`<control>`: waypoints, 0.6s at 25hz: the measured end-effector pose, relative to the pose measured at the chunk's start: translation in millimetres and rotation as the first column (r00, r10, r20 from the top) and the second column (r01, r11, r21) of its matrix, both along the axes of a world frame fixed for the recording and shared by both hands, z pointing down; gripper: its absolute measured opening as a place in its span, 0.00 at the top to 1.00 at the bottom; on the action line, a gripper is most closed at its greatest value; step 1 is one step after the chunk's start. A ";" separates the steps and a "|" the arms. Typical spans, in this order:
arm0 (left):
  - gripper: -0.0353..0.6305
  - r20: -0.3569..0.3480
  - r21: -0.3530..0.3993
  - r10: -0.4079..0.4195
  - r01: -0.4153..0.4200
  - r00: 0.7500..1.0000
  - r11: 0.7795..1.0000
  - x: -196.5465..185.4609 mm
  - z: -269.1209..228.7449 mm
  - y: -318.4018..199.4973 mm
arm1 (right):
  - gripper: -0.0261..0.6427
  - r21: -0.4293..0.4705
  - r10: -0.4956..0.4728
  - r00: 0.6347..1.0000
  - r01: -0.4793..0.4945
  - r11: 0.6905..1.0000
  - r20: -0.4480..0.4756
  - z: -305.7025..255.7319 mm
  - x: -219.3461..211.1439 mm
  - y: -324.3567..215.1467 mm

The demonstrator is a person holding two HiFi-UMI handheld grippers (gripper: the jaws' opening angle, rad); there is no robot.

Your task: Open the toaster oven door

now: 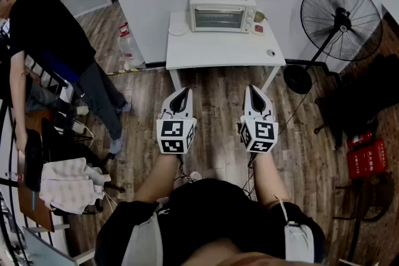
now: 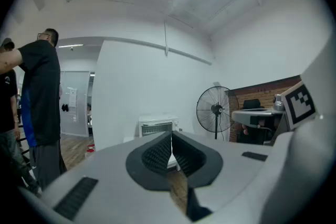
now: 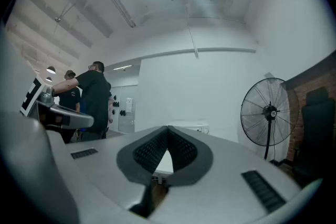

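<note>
Stands well back from the white table (image 1: 218,52), facing the toaster oven (image 1: 221,8) set at the table's rear against the wall, with the glass door (image 1: 218,19) shut and turned this way. Holds the left gripper (image 1: 184,93) and the right gripper (image 1: 250,90) side by side over the wood floor (image 1: 215,87), tips aimed at the oven, seemingly a ready stance ahead of the walk-in. Keeps both pairs of jaws pressed together on nothing, likely because no grasp is due at this range. Looks to be at the very start, with the whole approach and the pull on the door not yet done; door handle too small to make out from here. Leaves the pedestal fan (image 1: 341,12) at right and a bystander (image 1: 43,28) at left well apart from the straight line to the table.
</note>
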State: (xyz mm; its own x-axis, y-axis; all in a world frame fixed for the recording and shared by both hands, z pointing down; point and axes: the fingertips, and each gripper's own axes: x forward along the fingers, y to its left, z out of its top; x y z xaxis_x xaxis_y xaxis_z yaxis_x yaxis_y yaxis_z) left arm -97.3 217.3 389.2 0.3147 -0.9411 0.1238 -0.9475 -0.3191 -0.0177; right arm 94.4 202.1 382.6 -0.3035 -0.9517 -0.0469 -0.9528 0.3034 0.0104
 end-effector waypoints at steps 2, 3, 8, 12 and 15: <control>0.93 -0.018 -0.002 -0.002 0.002 1.000 1.000 -3.5 -0.2 1.6 | 0.96 0.003 0.015 1.000 -0.015 1.000 0.007 -0.8 0.1 1.7; 0.93 -0.025 -0.004 -0.002 0.002 1.000 1.000 -5.1 -0.4 1.9 | 0.96 0.004 0.020 1.000 -0.020 1.000 0.010 -1.5 0.1 2.0; 0.93 -0.044 0.000 -0.001 0.001 0.999 1.000 -13.3 -2.5 -2.2 | 0.96 0.003 0.032 0.999 -0.032 0.999 0.030 -4.6 -2.6 -2.8; 0.93 -0.053 0.010 0.000 0.000 0.999 1.000 -24.5 -3.7 -9.2 | 0.96 -0.008 0.043 0.997 -0.043 0.999 0.060 -4.7 -9.1 -11.0; 0.93 -0.049 0.018 0.002 -0.002 0.999 1.000 -33.8 -4.1 -16.8 | 0.96 -0.013 0.048 0.997 -0.047 0.999 0.059 -4.1 -17.3 -19.0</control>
State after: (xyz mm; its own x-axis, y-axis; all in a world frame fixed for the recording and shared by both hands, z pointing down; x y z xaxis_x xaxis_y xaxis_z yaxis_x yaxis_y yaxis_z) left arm -131.2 200.6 385.0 0.3219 -0.9424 0.0915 -0.9468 -0.3211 0.0233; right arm 77.0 183.1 378.5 -0.2549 -0.9656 -0.0523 -0.9650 0.2574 -0.0495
